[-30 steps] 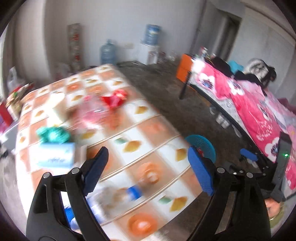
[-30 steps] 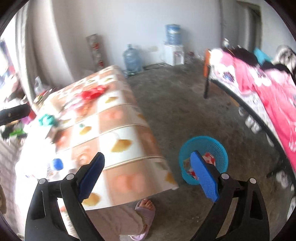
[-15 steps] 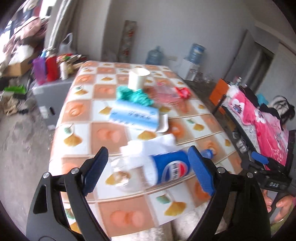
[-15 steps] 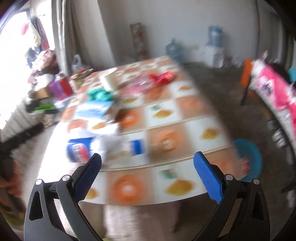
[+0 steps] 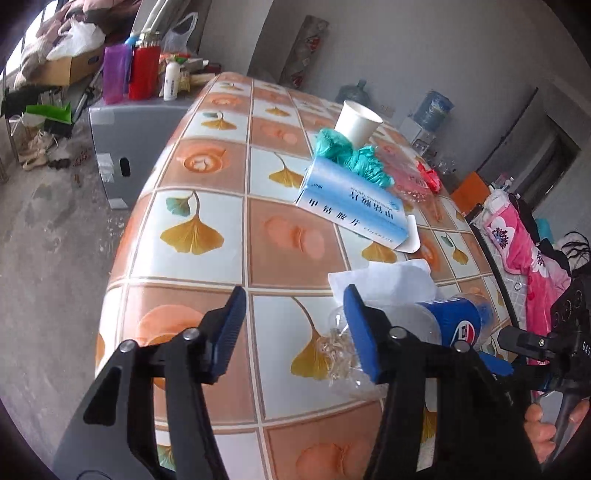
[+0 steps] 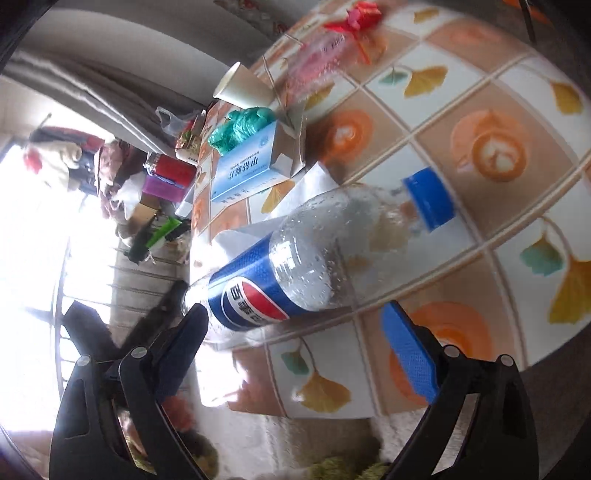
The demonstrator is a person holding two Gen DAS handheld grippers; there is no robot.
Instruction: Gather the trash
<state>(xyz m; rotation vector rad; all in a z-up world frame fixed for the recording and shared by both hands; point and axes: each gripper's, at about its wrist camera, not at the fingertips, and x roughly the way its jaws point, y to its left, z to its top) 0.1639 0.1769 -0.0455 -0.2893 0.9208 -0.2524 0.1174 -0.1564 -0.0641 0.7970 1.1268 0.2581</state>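
- The table (image 5: 207, 236) wore a glossy cloth printed in orange and white squares, with yellow ginkgo leaves and coffee cups.
- A clear plastic bottle (image 6: 303, 266) lay on its side near the table's front edge; it had a dimpled, crumpled body, a blue Pepsi label and a blue screw cap (image 6: 428, 199).
- A white sheet of tissue (image 5: 380, 275) lay flat, partly under the bottle.
- Behind it sat a rectangular light-blue cardboard box (image 5: 351, 203) with an open end flap, crumpled teal plastic (image 5: 351, 155) against its far side.
- A white paper cup (image 5: 357, 122), tapered, stood beyond the teal plastic; crinkled clear wrap and a red wrapper (image 6: 354, 14) lay farther along.
- The left gripper (image 5: 293, 332) had its blue ribbed jaws closing over bare cloth, nothing between them; the bottle's base lay just beyond its right jaw.
- The right gripper (image 6: 295, 343) held its jaws spread wide, the bottle's labelled middle just ahead of them, untouched.
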